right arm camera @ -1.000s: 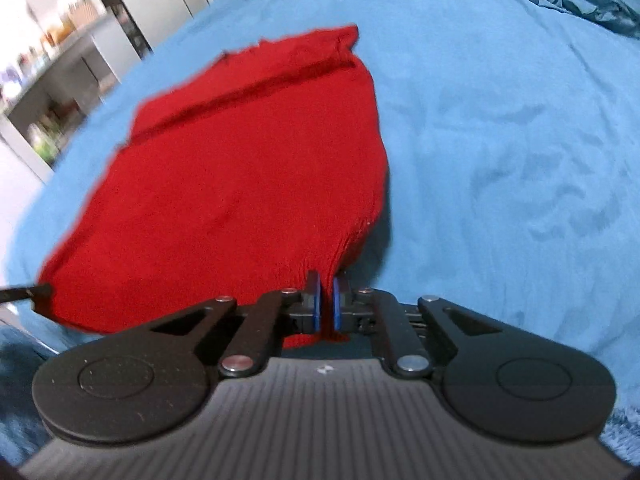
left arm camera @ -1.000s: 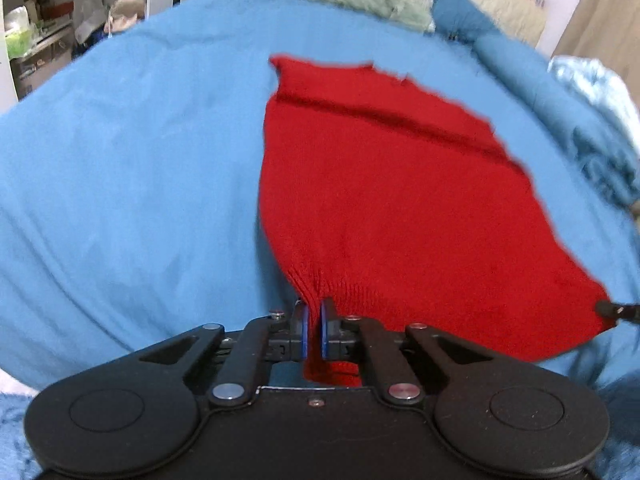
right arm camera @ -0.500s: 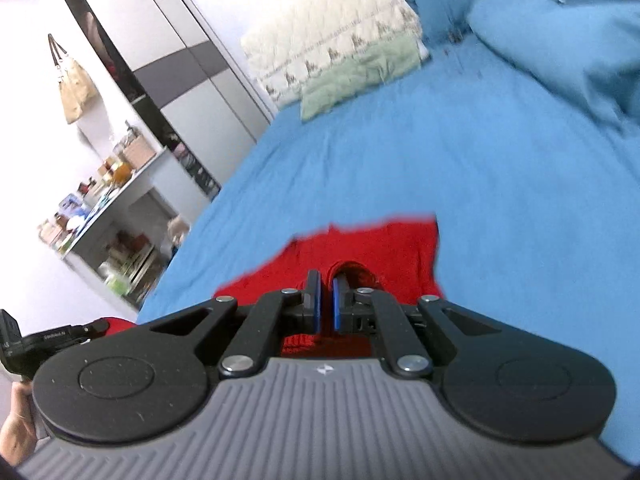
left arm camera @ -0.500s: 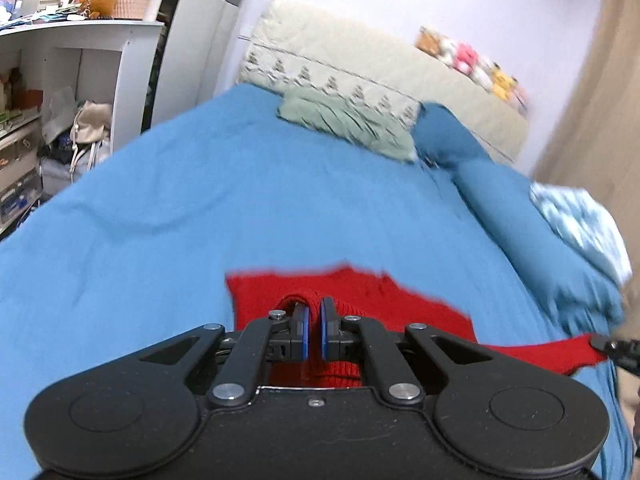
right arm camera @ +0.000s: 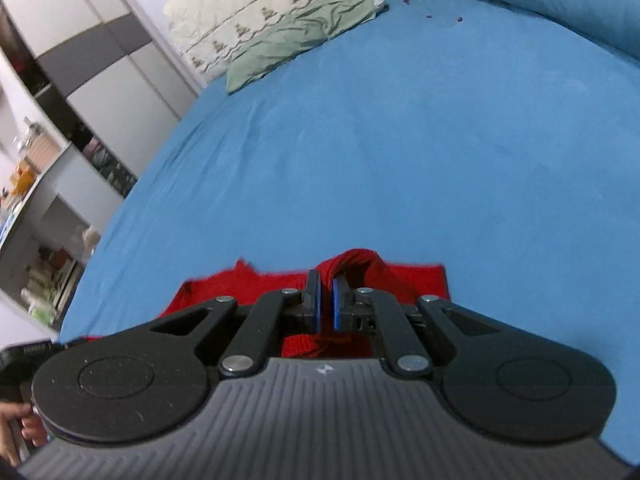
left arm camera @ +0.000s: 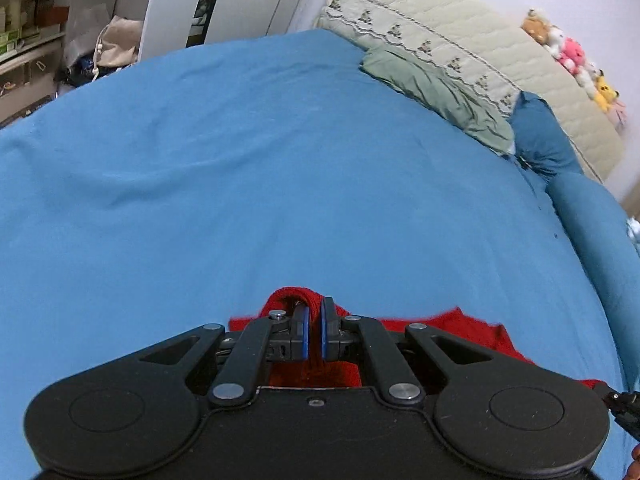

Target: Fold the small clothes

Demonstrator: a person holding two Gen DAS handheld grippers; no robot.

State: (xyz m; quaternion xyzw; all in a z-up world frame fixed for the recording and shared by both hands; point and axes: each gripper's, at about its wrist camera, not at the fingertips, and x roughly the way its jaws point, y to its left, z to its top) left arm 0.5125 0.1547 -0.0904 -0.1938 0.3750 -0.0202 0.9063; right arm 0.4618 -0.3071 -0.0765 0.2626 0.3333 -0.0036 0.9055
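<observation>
A: Where does the left wrist view look from?
B: Low over the blue bed sheet (left arm camera: 280,168), facing the quilted headboard (left arm camera: 460,64) (upper right).
A: And the right wrist view?
B: Equally near the blue bed sheet (right arm camera: 400,140), headboard (right arm camera: 260,12) upper left. Both share that sheet and headboard.

This was a bedroom in a home. A bed (left arm camera: 248,168) under a blue sheet filled both views, with a quilted cream headboard (left arm camera: 472,60), a green pillow (left arm camera: 436,88) and blue pillows (left arm camera: 540,136) at its head. Stuffed toys (left arm camera: 568,52) lined the headboard top. A wardrobe (right arm camera: 100,80) and what looked like cluttered shelves (right arm camera: 44,264) stood alongside.
</observation>
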